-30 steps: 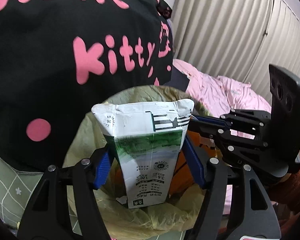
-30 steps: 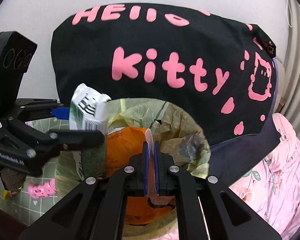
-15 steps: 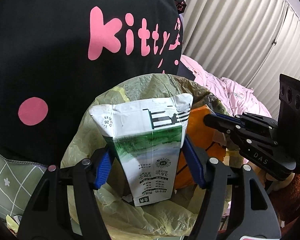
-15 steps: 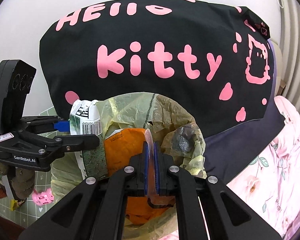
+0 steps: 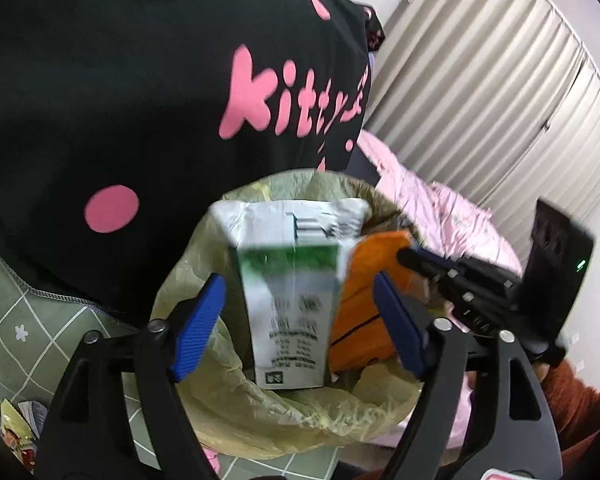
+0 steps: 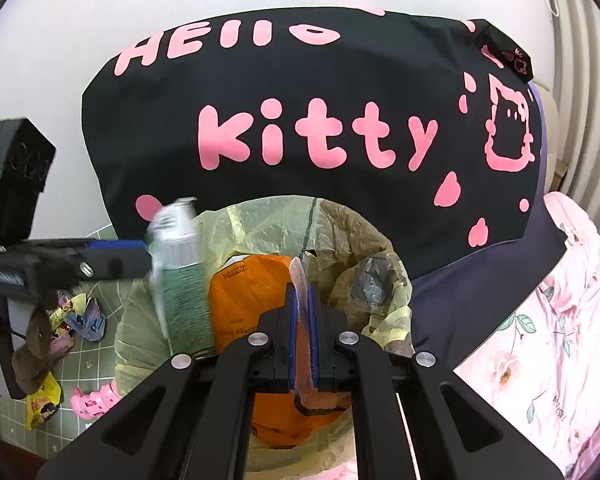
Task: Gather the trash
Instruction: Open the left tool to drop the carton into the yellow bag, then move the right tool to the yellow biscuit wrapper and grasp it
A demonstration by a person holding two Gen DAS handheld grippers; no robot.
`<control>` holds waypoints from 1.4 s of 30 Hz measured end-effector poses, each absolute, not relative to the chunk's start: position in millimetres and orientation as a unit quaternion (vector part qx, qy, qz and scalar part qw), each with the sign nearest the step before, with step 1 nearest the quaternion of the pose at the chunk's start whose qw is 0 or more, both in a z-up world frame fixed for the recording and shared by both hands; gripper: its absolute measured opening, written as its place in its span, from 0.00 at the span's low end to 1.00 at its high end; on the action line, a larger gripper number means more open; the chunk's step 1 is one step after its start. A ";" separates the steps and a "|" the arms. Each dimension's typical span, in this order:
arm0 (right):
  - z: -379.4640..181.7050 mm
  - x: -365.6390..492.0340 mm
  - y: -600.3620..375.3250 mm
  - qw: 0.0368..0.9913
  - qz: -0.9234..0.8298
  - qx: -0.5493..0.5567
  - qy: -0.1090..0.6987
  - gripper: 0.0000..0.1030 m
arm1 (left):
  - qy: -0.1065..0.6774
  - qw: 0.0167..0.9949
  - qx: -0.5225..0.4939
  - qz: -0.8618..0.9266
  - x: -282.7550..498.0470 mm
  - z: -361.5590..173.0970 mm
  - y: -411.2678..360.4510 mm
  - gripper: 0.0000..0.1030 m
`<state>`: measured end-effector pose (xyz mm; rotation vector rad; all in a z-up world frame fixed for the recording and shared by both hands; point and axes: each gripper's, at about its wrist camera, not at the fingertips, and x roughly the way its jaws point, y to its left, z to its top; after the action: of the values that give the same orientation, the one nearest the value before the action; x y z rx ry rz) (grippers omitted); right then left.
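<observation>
While the left gripper (image 5: pixel 298 322) has just been opening off the blurred green-and-white paper carton (image 5: pixel 290 300), the right gripper (image 6: pixel 302 320) pinches the yellow plastic bag's (image 6: pixel 268 224) rim. Loose at the bag's nine o'clock edge, the carton may tip outside.

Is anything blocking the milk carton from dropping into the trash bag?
Nothing visible blocks it. The milk carton is already inside the mouth of the trash bag, beside an orange wrapper. The left gripper has just been opening and its pads stand clear of the carton's sides.
</observation>
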<state>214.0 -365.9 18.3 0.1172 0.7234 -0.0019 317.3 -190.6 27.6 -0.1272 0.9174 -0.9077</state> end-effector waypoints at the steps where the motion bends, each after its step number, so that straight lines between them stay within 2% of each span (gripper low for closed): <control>1: 16.9 214.7 -364.8 0.932 -0.001 0.057 0.357 0.07 | 0.422 0.800 -0.068 -0.421 317.3 31.3 -185.7 0.73; 10: 11.3 214.7 -361.0 0.930 -0.025 0.048 0.363 0.09 | 0.404 0.824 -0.067 -0.390 308.4 40.5 -166.2 0.73; 11: 13.0 214.0 -363.0 0.932 -0.031 0.047 0.359 0.15 | 0.404 0.828 -0.068 -0.383 306.8 38.8 -161.8 0.73; 12: 16.7 210.7 -364.8 0.935 -0.036 0.046 0.349 0.29 | 0.404 0.830 -0.069 -0.378 305.9 34.4 -159.5 0.74; 14: 23.5 206.5 -366.4 0.941 -0.040 0.045 0.334 0.35 | 0.404 0.836 -0.078 -0.363 302.0 33.2 -150.2 0.77; 24: 55.8 205.0 -318.7 0.955 0.043 0.025 0.293 0.36 | 0.392 0.878 -0.080 -0.264 264.5 28.5 -64.8 0.77; 27: 48.7 213.0 -288.4 0.946 0.114 0.024 0.304 0.39 | 0.394 0.889 -0.070 -0.224 249.3 19.0 -24.8 0.77; 35: 14.7 232.0 -200.6 0.907 0.238 -0.013 0.346 0.39 | 0.408 0.897 -0.137 -0.104 195.0 -11.2 93.8 0.78; 38: 5.6 235.9 -182.4 0.896 0.266 -0.014 0.356 0.39 | 0.431 0.886 -0.145 -0.095 173.9 -26.0 113.5 0.84; 42: -8.0 243.1 -155.1 0.882 0.283 -0.035 0.375 0.39 | 0.488 0.856 -0.134 -0.103 148.5 -54.1 113.8 0.83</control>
<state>243.1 -155.1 -8.0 -0.0739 0.7801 0.5904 148.5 113.8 -54.1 -0.2823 1.0248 -0.2173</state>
